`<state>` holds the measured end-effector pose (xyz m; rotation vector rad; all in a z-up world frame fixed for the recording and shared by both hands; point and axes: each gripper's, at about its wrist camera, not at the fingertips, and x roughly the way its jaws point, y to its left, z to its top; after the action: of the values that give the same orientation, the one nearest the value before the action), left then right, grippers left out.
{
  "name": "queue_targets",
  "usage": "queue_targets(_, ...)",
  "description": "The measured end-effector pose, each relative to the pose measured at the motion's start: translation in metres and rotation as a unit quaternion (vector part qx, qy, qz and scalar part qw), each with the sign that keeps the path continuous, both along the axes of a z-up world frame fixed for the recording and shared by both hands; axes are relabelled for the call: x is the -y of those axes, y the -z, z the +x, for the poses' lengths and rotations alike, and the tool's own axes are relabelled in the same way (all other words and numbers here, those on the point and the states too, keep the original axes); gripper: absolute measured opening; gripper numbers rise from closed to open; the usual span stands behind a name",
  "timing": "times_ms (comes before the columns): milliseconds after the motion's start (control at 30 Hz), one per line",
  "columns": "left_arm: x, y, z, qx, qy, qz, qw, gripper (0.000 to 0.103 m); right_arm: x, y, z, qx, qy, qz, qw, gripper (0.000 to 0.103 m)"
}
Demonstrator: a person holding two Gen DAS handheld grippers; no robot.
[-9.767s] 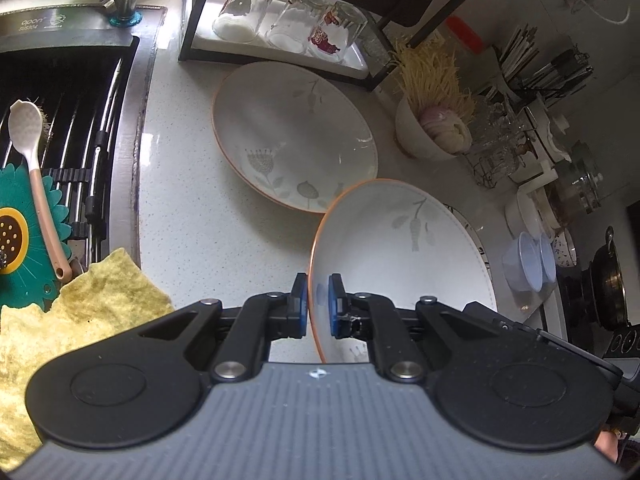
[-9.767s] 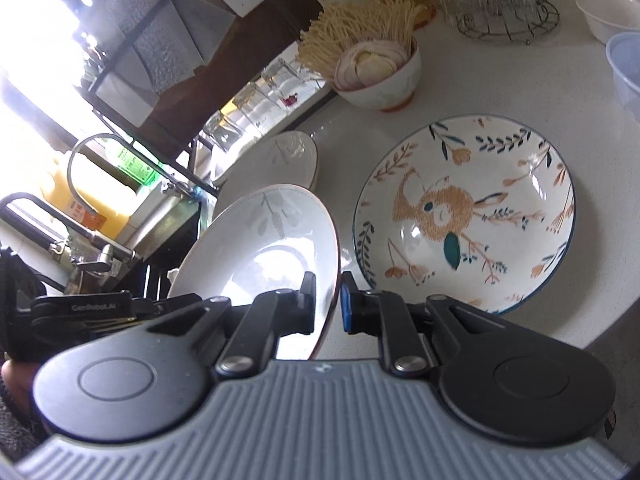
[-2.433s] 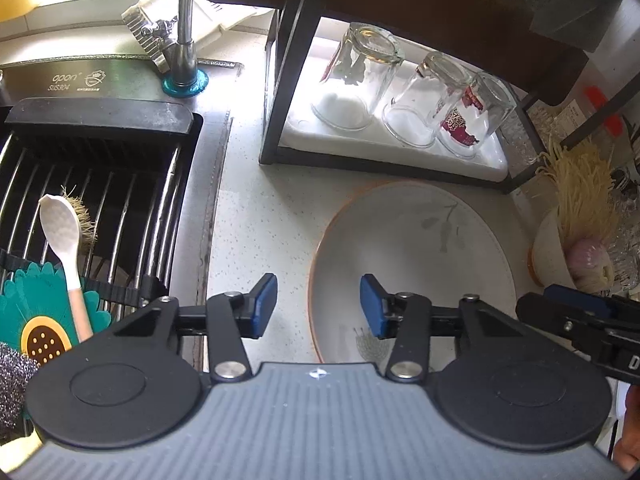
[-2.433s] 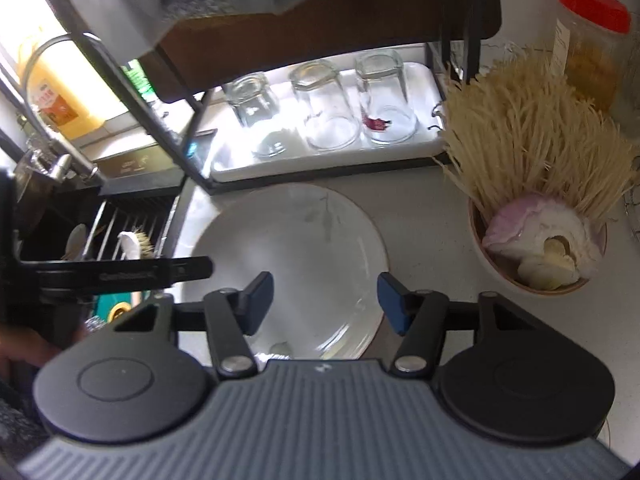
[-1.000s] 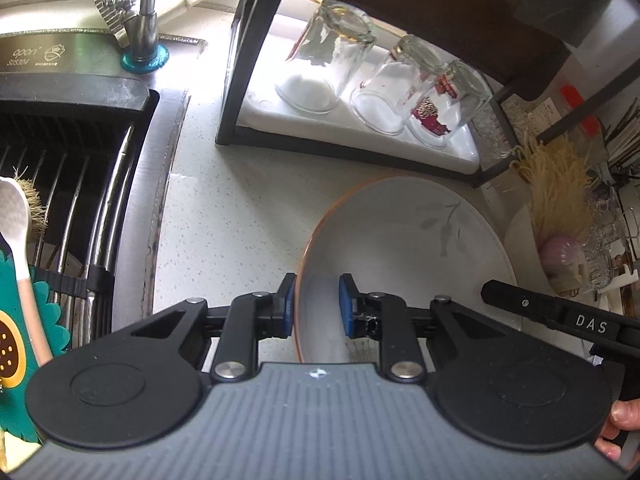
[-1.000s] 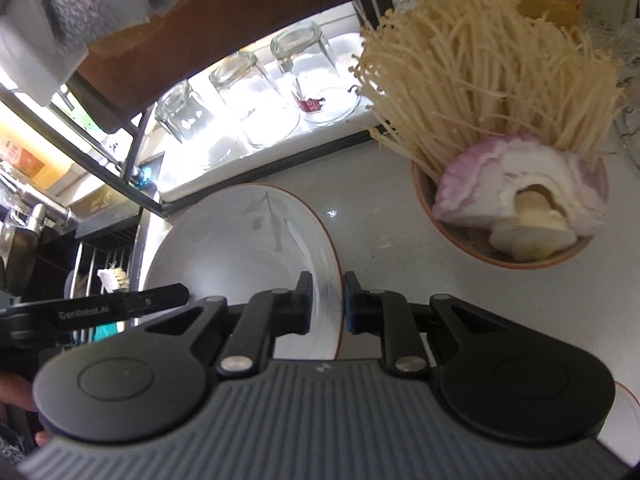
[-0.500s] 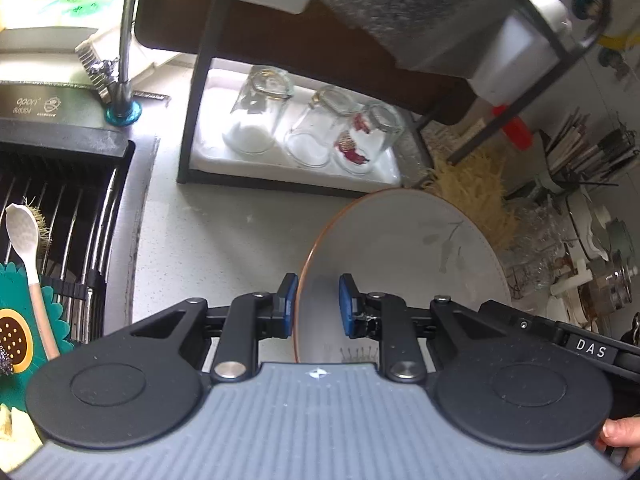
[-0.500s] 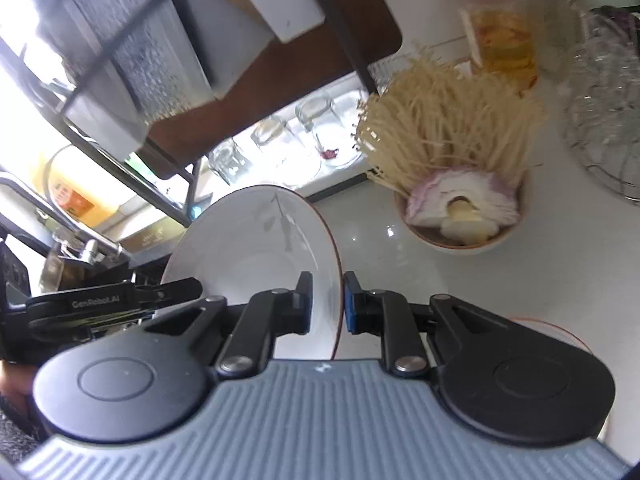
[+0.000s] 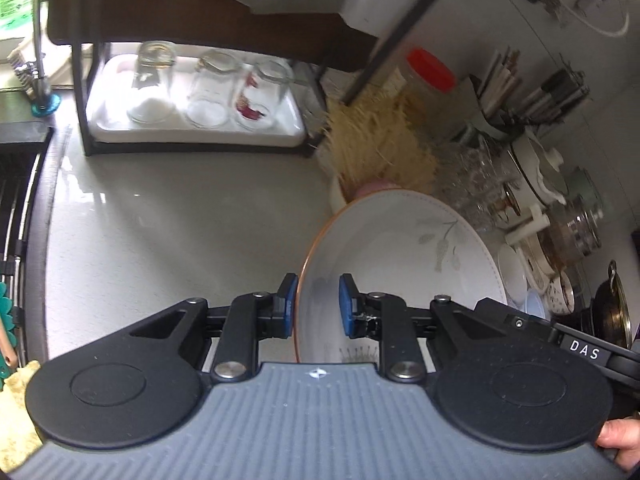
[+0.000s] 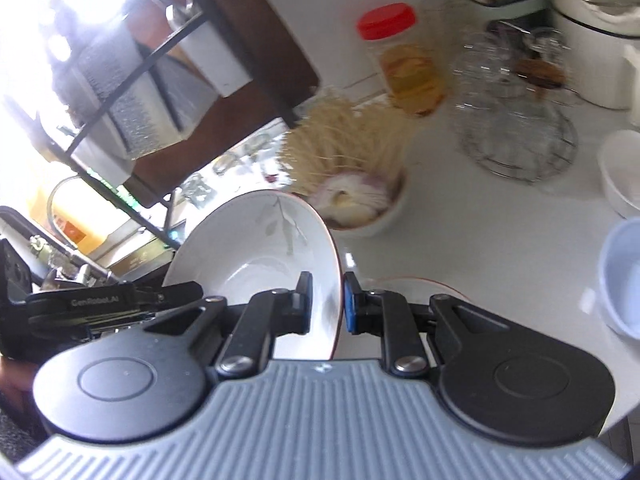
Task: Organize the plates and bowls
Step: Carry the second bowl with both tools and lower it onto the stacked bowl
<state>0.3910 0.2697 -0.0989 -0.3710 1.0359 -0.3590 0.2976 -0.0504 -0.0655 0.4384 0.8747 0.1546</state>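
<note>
A white plate with an orange rim and a grey leaf print (image 9: 404,248) hangs above the counter, held from both sides. My left gripper (image 9: 318,306) is shut on its left rim. In the right wrist view the same plate (image 10: 260,248) is tilted, and my right gripper (image 10: 326,302) is shut on its right rim. The other gripper's black arm shows at the lower right of the left view and at the left of the right view. Another orange-rimmed plate (image 10: 416,282) lies on the counter just beyond my right fingers.
A black rack with three upturned glasses (image 9: 208,92) stands at the back. A bowl of enoki mushrooms (image 10: 352,200) sits right behind the plate, a red-lidded jar (image 10: 404,60) beyond it. A sink rack (image 9: 16,208) is left; a pale blue bowl (image 10: 624,276) and glassware (image 10: 516,120) right.
Both grippers have lifted the plate off the counter and carried it to the right, away from the glass rack and toward the mushroom bowl. Neither grip has changed.
</note>
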Motion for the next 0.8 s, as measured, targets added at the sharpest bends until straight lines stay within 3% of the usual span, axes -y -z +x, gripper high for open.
queue_targets(367, 0.056, 0.022, -0.007, -0.026, 0.034, 0.036, 0.9984, 0.025, 0.038, 0.033, -0.025, -0.014, 0.012, -0.012, 1.0, 0.019)
queue_targets(667, 0.077, 0.048, -0.005, -0.063, 0.032, 0.054, 0.996, 0.025, 0.058, 0.065, -0.032, -0.052, 0.01, 0.005, 0.999, 0.019)
queue_targets(800, 0.091, 0.055, -0.006, -0.07, 0.043, 0.073, 0.994, 0.025, 0.059, 0.066, -0.031, -0.053, 0.002, -0.023, 0.998, 0.019)
